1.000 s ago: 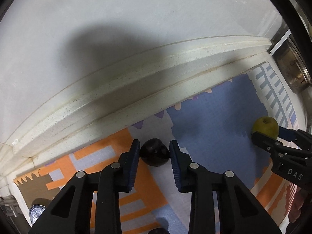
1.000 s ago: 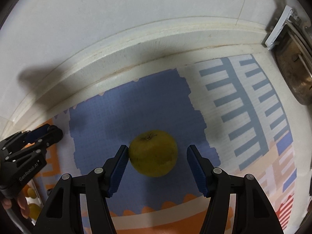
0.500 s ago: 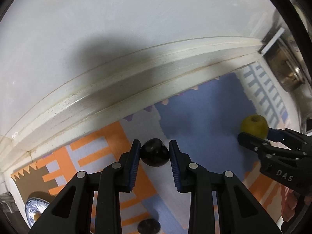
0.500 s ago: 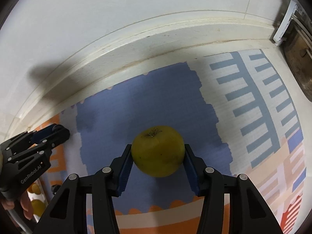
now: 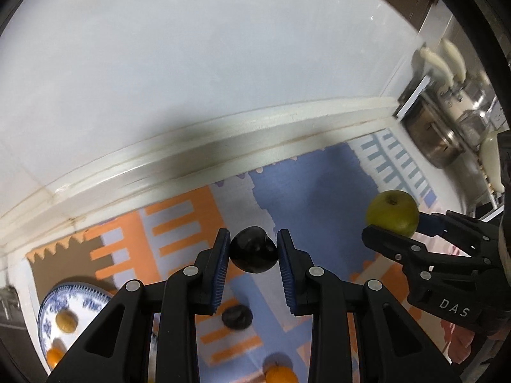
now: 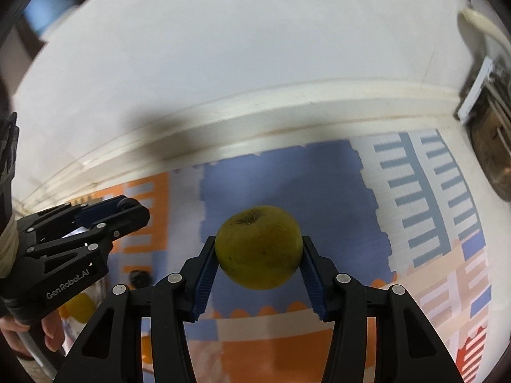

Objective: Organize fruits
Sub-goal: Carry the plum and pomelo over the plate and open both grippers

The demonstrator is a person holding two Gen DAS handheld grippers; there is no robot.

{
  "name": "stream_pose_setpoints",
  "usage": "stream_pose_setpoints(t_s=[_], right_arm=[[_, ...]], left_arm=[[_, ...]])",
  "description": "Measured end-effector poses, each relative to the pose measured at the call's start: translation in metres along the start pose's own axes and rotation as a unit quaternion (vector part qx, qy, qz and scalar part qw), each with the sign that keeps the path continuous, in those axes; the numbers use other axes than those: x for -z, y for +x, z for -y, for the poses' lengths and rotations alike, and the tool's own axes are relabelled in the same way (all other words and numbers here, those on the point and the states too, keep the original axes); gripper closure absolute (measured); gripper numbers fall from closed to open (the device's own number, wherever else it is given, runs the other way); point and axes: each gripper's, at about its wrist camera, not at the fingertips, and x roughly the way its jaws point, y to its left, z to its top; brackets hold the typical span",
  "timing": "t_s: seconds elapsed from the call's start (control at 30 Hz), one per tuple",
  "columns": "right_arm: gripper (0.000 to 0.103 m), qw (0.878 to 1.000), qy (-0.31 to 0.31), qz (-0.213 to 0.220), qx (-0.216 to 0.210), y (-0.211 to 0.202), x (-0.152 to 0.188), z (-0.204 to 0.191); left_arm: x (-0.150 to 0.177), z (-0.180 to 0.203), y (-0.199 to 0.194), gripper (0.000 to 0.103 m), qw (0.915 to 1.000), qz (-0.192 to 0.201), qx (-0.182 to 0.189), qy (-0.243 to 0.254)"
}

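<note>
- Fruits: a dark plum [image 5: 253, 253] and a yellow-green apple [image 6: 258, 247] are each held in a gripper above the patterned mat [image 5: 319, 198] that covers the tabletop.
- Left gripper [image 5: 253, 255]: its two blue-padded jaws pinch the dark plum from either side; the plum is clear of the mat.
- Right gripper [image 6: 258, 265]: its jaws are pressed against the flanks of the apple, stem end facing up and away; the apple hangs free of the mat. In the left wrist view the same gripper and apple appear at the right edge.
- Second dark plum [image 5: 237, 317]: lies on the mat, below and behind the left gripper's jaws.
- Orange fruit [image 5: 280, 375]: lies on the mat near the lower edge of the left wrist view, partly cut off.
- Blue-and-white plate [image 5: 54, 303]: stands at the left end of the mat and holds two small orange-yellow fruits [image 5: 66, 320].
- Metal pots [image 5: 437, 140]: stand beyond the right end of the mat, against the white wall [image 5: 223, 63].
- A person's fingers [image 6: 12, 335] grip the handle of the left gripper, at the left edge of the right wrist view.
</note>
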Motion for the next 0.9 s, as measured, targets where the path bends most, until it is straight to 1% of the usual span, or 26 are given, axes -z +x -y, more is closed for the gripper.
stream_pose_setpoints(t_s=[0.1, 0.17, 0.4, 0.67, 0.9], right_arm=[[0.052, 1.0, -0.016, 0.015, -0.012, -0.011, 0.008, -0.019], [0.052, 0.999, -0.027, 0.023, -0.022, -0.02, 0.011, -0.028], [0.052, 0.995, -0.067, 0.051, -0.046, -0.048, 0.024, -0.062], [0.052, 0.988, -0.112, 0.06, -0.091, -0.062, 0.037, -0.108], [0.052, 0.98, -0.147, 0.059, -0.12, -0.064, 0.046, -0.146]], left_arm=[[0.01, 0.001, -0.014, 0.073, 0.9998, 0.021, 0.001, -0.007], [0.02, -0.006, -0.032, 0.073, 0.9994, 0.032, -0.002, -0.013], [0.046, -0.014, -0.069, 0.073, 0.997, 0.073, -0.011, -0.024], [0.077, -0.042, -0.115, 0.073, 0.9938, 0.095, -0.034, -0.048], [0.102, -0.067, -0.138, 0.073, 0.9912, 0.098, -0.051, -0.072]])
